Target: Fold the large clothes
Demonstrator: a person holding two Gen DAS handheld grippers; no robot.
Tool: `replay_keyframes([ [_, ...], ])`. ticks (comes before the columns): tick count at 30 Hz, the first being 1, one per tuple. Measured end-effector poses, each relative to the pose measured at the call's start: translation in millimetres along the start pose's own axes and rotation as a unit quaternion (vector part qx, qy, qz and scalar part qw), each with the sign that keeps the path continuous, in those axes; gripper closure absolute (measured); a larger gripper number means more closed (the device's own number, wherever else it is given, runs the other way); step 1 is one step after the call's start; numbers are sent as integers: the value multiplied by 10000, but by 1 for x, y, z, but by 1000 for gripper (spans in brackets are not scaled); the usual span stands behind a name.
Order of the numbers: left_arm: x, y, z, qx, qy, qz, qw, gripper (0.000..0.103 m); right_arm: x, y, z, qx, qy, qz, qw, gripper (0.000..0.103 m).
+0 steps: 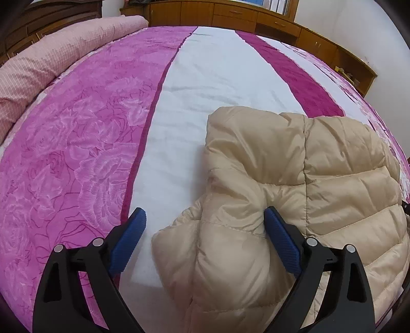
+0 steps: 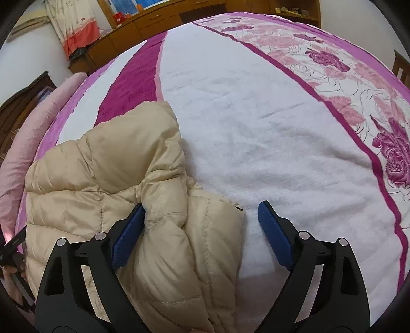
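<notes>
Coat: a puffy tan coat [image 1: 294, 184], folded up, lies on the white stripe of the bed [image 1: 194, 84].
Left tool [image 1: 205, 222]: wide apart, not squeezing; the coat's left edge sits between its blue pads.
Right tool [image 2: 202, 215]: wide apart, not squeezing; the coat's right edge sits between its pads.
Pillow [image 1: 51, 59]: pink, far side.

A pink and white floral bedspread [image 1: 84, 143] covers the bed, a rolled pink quilt [image 1: 64, 48] lying along one edge (beside dark furniture). Wooden cabinets [image 1: 230, 15] line the wall; a curtain [image 2: 77, 23] hangs near them.
</notes>
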State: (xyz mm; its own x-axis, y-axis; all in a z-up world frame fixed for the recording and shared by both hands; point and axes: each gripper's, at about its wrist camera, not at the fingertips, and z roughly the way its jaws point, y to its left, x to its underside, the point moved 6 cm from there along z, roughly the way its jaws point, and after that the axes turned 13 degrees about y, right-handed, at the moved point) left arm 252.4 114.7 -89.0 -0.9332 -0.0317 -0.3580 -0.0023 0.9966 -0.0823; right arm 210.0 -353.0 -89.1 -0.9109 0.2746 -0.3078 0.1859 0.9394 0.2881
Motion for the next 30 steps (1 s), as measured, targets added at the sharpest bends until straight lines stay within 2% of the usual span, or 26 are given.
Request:
replay_keyframes([
  [9, 2, 5, -12, -26, -81, -133, 9999, 12, 0, -3, -7, -101, 11, 124, 9999, 15],
  [16, 10, 12, -49, 42, -206, -202, 9996, 13, 15, -6, -52, -356, -83, 314, 9988, 15],
  [23, 38, 18, -82, 330, -279, -318, 9986, 13, 47, -5, -91, -563, -148, 170, 9982, 14],
  [30, 75, 23, -85, 370, -224, -295, 9986, 13, 75, -10, -85, -885, 163, 393, 9952, 14],
])
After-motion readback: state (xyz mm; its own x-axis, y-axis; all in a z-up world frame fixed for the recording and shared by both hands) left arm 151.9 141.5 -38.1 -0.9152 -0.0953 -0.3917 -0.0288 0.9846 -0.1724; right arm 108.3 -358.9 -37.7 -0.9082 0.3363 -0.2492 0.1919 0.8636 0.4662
